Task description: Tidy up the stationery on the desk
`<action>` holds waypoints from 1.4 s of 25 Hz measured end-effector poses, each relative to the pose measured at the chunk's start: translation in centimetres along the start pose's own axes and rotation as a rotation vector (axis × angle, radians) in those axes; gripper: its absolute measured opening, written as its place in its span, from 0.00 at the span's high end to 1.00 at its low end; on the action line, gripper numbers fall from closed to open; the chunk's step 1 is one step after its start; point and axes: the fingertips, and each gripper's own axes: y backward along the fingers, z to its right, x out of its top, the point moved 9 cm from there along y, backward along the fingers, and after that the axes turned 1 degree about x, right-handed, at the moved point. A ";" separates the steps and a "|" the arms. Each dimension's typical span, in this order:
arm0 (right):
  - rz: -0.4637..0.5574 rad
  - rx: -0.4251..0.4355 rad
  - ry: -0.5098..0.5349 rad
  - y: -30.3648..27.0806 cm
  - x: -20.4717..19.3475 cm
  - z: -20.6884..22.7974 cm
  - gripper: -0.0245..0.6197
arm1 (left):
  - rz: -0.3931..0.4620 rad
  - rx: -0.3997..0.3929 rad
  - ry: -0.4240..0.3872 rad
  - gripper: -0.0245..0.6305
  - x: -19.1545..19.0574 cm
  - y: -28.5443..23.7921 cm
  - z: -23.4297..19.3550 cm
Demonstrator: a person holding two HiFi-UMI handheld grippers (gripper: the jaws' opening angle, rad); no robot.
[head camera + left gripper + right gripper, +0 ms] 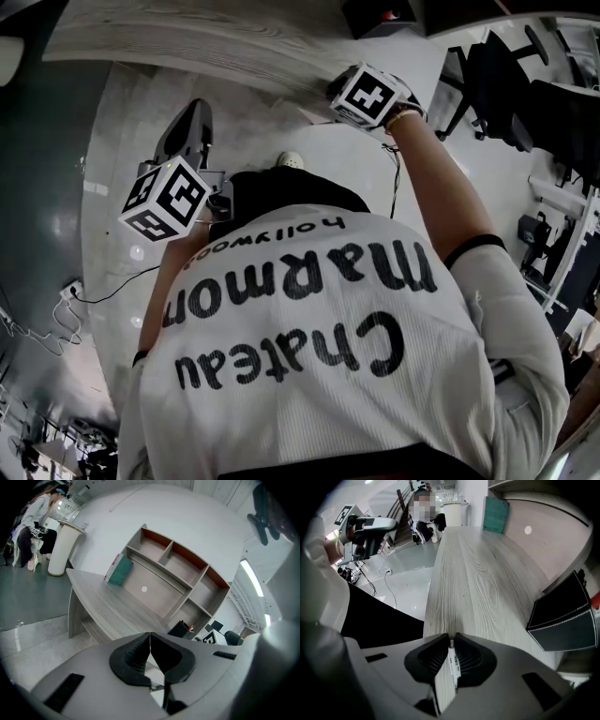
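At the left of the head view, the left gripper (pixel 192 127) hangs over pale glossy floor (pixel 122 122) beside the person's white printed T-shirt (pixel 319 347). Neither gripper's jaws show from up there. The left gripper's own view shows its jaws meeting at the tips with nothing between them. That view alone looks into the open shelf unit (pixel 165 555) on the grey wood-grain desk (pixel 108 606), with its several compartments bare. A teal book (pixel 121 570) leans upright at the unit's left end, and a white cylindrical stand (pixel 63 550) rises off the desk's far corner at upper left. Toward the right, the right gripper (pixel 453 637) points steeply down at the desk edge, its pads closed on a slim white item (pixel 453 665) with a barcode strip. It is likely a pen, though too little shows to be sure, and no other view shows it. Its long axis runs along the jaws and stands nearly upright in the frame, one end at the fingertips toward the desktop and the other toward the bottom of the frame. A black desk organizer (pixel 562 616) stands on the desk at the right edge of the frame, and dark office chairs (pixel 497 75) fill the upper right of the head view.
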 end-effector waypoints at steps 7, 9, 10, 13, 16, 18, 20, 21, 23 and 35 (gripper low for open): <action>0.080 -0.050 -0.141 0.0 -0.8 0.0 0.91 | -0.004 -0.007 -0.028 0.94 0.1 1.6 0.0; 0.092 -0.067 -0.170 0.1 -0.9 -0.1 0.91 | -0.006 -0.012 -0.036 0.94 0.2 2.0 0.0; 0.100 -0.077 -0.185 0.1 -1.0 -0.1 0.91 | -0.006 -0.017 -0.042 0.94 0.3 2.1 0.0; 0.136 -0.113 -0.247 0.7 -1.4 0.1 0.91 | -0.008 -0.032 -0.058 0.94 0.5 2.3 0.1; 0.215 -0.149 -0.361 2.0 -2.0 0.4 0.92 | -0.009 -0.046 -0.068 0.94 0.8 2.4 0.1; 0.297 -0.173 -0.465 3.2 -2.7 0.8 0.92 | -0.010 -0.062 -0.078 0.94 1.0 2.3 0.1; 0.384 -0.199 -0.570 4.6 -3.3 1.0 0.92 | -0.011 -0.080 -0.090 0.94 1.4 2.0 0.2; 0.428 -0.211 -0.620 5.3 -3.7 1.0 0.92 | -0.009 -0.088 -0.095 0.94 1.6 1.9 0.3; 0.513 -0.231 -0.714 6.6 -4.5 0.7 0.92 | -0.005 -0.106 -0.106 0.94 2.1 1.7 0.5; 0.855 -0.389 -1.000 13.1 -6.9 -5.7 0.92 | -0.036 -0.260 -0.196 0.94 3.2 2.3 2.3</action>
